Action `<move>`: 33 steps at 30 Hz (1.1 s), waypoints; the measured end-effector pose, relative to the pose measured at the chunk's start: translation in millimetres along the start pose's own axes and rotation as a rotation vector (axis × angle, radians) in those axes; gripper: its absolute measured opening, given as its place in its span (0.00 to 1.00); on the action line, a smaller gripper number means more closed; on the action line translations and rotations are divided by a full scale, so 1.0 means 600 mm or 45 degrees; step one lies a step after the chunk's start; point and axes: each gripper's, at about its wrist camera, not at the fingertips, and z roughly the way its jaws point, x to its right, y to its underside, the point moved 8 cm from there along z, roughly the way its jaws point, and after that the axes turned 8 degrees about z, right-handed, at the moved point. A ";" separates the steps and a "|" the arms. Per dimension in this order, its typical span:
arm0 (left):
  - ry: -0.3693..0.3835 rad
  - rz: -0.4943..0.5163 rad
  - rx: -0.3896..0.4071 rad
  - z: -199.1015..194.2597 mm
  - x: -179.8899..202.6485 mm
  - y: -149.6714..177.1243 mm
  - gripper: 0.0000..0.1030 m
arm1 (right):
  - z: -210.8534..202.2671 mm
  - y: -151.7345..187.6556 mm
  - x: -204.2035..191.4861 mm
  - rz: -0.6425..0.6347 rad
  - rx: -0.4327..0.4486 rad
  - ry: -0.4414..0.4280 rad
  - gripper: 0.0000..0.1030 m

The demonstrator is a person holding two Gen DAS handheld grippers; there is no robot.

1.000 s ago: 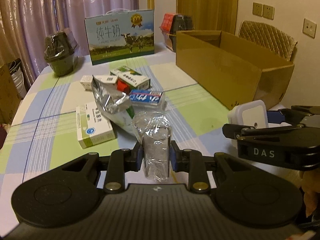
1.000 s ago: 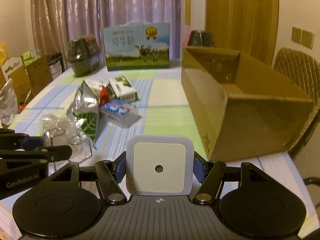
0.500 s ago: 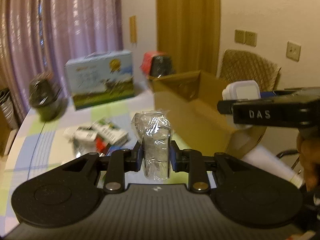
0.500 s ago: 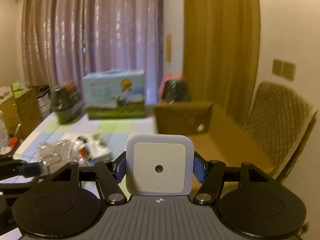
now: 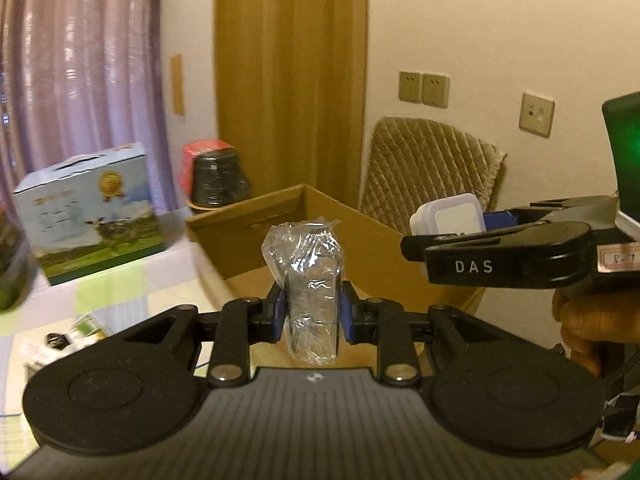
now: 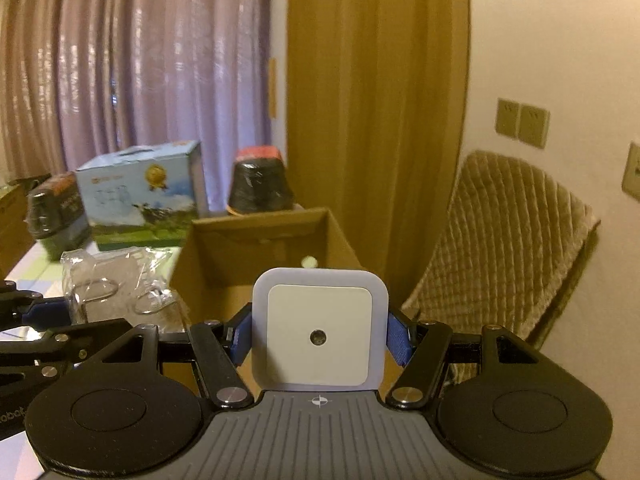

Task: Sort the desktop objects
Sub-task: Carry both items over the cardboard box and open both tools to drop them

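Note:
My left gripper (image 5: pixel 312 314) is shut on a clear plastic-wrapped packet (image 5: pixel 310 264), held upright above the near end of the open cardboard box (image 5: pixel 244 236). My right gripper (image 6: pixel 319 338) is shut on a white square night light (image 6: pixel 319 312), also over the box (image 6: pixel 260 248). In the left wrist view the right gripper (image 5: pixel 450 226) comes in from the right, level with the left one, with the night light (image 5: pixel 452 214) at its tip. In the right wrist view the clear packet (image 6: pixel 116 288) shows at the left. A small pale object lies inside the box.
A blue milk carton case (image 5: pixel 88 208) and a dark wrapped pot (image 5: pixel 218 178) stand on the table behind the box. Small boxes (image 5: pixel 68 336) lie at the lower left. A quilted chair (image 6: pixel 508 232) stands to the right of the box, by the wall.
Both grippers have risen from the table and swung right towards the cardboard box, each still holding its object. The pile of small boxes has dropped out of view to the left.

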 end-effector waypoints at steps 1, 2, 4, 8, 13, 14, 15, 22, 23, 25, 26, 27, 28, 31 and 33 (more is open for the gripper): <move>0.009 0.007 -0.009 0.014 0.004 0.001 0.22 | 0.008 0.002 0.008 0.009 -0.008 0.004 0.60; 0.016 0.013 -0.021 0.028 0.007 0.003 0.22 | 0.014 0.006 0.016 0.015 -0.016 0.004 0.60; 0.029 0.019 -0.044 0.049 0.010 0.010 0.22 | 0.025 0.011 0.026 0.021 -0.028 0.003 0.60; 0.053 0.027 -0.077 0.073 0.011 0.026 0.23 | 0.044 0.018 0.032 0.020 -0.043 -0.006 0.60; 0.038 0.032 -0.081 0.074 0.001 0.038 0.24 | 0.060 0.023 0.026 0.017 -0.060 -0.022 0.60; 0.030 0.024 -0.072 0.069 -0.004 0.037 0.24 | 0.062 0.023 0.025 0.016 -0.064 -0.026 0.60; 0.025 0.018 -0.064 0.065 -0.009 0.037 0.24 | 0.064 0.024 0.022 0.013 -0.068 -0.030 0.60; -0.023 0.029 -0.039 0.017 -0.041 0.042 0.27 | 0.066 0.029 0.004 -0.011 -0.093 -0.062 0.60; -0.032 0.034 -0.037 0.008 -0.047 0.044 0.30 | 0.067 0.029 0.001 -0.016 -0.100 -0.068 0.60; -0.041 0.042 -0.040 -0.007 -0.056 0.049 0.31 | 0.068 0.027 -0.004 -0.008 -0.104 -0.085 0.61; -0.045 0.047 -0.047 -0.015 -0.062 0.052 0.31 | 0.066 0.025 -0.006 -0.010 -0.099 -0.080 0.63; -0.050 0.050 -0.050 -0.022 -0.067 0.055 0.31 | 0.063 0.022 -0.007 -0.013 -0.083 -0.072 0.64; -0.058 0.052 -0.054 -0.030 -0.073 0.059 0.32 | 0.059 0.019 -0.008 -0.017 -0.070 -0.064 0.68; -0.083 0.044 -0.062 -0.053 -0.092 0.072 0.33 | 0.045 0.009 -0.012 -0.009 -0.048 -0.053 0.74; -0.100 0.032 -0.073 -0.070 -0.107 0.085 0.35 | 0.034 0.004 -0.017 -0.006 -0.037 -0.050 0.75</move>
